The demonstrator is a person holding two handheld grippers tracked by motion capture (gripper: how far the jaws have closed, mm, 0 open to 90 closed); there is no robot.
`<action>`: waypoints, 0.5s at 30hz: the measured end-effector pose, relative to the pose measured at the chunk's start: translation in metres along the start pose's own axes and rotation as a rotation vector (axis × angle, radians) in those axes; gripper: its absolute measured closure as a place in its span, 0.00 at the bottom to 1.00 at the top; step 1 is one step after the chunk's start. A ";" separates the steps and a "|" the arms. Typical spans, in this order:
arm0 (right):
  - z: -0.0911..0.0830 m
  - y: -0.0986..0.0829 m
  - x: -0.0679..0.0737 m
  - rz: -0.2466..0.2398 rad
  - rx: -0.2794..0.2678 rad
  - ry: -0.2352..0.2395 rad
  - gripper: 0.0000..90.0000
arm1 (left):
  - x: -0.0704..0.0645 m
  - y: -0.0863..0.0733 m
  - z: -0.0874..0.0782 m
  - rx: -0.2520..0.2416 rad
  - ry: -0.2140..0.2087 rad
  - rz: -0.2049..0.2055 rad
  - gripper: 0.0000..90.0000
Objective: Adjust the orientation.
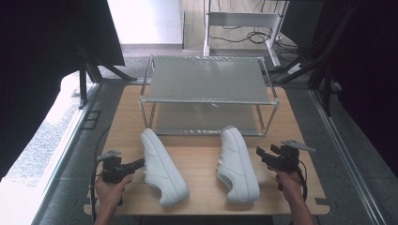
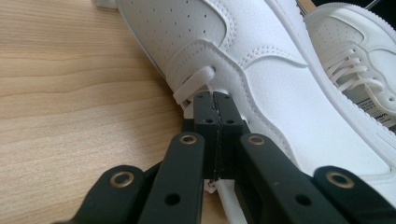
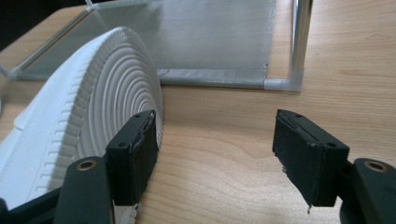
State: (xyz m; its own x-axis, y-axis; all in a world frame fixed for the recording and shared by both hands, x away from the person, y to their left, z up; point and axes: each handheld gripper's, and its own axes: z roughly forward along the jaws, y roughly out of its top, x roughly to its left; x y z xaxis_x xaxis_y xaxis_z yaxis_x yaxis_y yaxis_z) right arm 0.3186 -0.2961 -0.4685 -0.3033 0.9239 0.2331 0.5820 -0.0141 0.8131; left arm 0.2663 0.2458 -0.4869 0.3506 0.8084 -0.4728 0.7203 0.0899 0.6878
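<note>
STEP: likely shelving 2 shoes, grasp phase | LEFT: left gripper (image 1: 139, 163) fingers (image 2: 206, 112) together at left shoe (image 1: 162, 166) side | RIGHT: right gripper (image 1: 259, 153) fingers apart beside right shoe (image 1: 238, 164) | POSE: both shoes before rack (image 1: 206, 100), long axes toward it | NEXT: right fingers must straddle shoe.

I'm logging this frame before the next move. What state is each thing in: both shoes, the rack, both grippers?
Left shoe: lying on its side on the table.
Right shoe: tipped on its side, sole facing the right gripper.
Shoe rack: upright, both shelves bare.
Left gripper: shut, jaws together at the left shoe's heel.
Right gripper: open, holding nothing.
</note>
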 end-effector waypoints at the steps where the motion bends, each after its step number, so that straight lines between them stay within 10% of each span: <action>1: 0.002 -0.002 0.002 -0.013 0.006 -0.007 0.35 | 0.000 0.000 0.000 -0.001 -0.013 -0.005 1.00; 15: 0.002 -0.004 -0.001 0.001 0.013 -0.035 0.35 | -0.006 0.007 0.001 -0.008 -0.028 0.005 1.00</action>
State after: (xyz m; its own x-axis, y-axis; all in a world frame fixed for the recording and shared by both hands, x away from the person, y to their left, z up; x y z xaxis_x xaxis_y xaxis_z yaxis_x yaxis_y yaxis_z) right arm 0.3177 -0.2967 -0.4733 -0.2762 0.9367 0.2152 0.5921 -0.0105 0.8058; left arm 0.2703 0.2408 -0.4797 0.3706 0.7924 -0.4844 0.7139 0.0906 0.6944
